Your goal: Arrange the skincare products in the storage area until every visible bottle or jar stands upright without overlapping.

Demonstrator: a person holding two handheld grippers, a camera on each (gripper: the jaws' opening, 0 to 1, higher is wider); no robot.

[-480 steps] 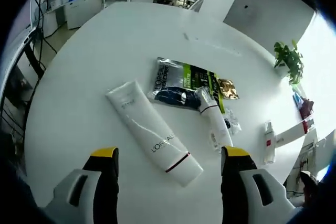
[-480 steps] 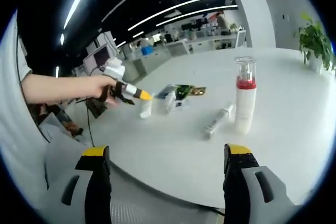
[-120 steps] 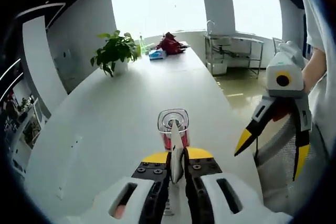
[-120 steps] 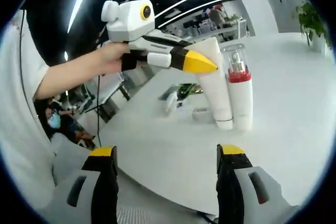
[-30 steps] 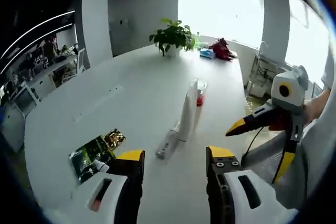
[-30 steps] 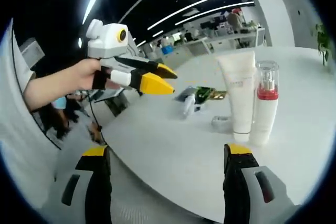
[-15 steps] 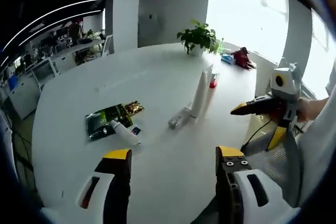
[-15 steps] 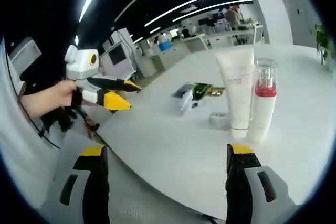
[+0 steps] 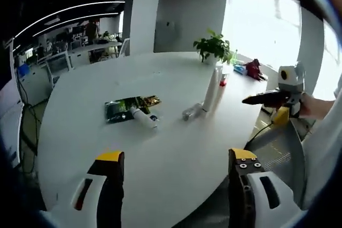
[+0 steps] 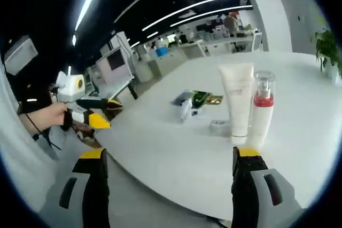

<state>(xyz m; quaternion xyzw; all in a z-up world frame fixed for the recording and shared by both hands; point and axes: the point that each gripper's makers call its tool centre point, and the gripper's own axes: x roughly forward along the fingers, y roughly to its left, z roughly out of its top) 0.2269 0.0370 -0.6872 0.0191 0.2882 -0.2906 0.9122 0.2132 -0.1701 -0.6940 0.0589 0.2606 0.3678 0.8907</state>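
two grippers, both empty. left gripper (image 9: 172, 177) has jaws spread wide, nothing between them, held back off the near edge of the worktop (image 9: 80, 126). right gripper (image 10: 172, 177) likewise spread and bare, low at the worktop rim on its own side; in the left gripper view it appears at far right in a person's hand, jaw gap too small to read there.

outward from the right gripper: white tube (image 10: 238, 106) standing on its cap, upright, and touching or just beside it the pump bottle (image 10: 259, 110) with red band and clear cap, also upright. just behind the tube's foot a small white tube (image 10: 219, 125) lies flat. farther back, a foil sachet pack (image 10: 200, 99) flat on the worktop, with another white bottle (image 10: 185, 109) lying on or against it. in the left gripper view that bottle (image 9: 143, 118) lies on its side at the pack's edge.

step in hand, as i judge: two stood up, two still down; roughly half done. next move calls for closing in on the small flat tube beside the standing pair, gripping near one end, tipping it up without knocking its neighbours. risk: the tall tube looks top-heavy and may topple at a nudge.
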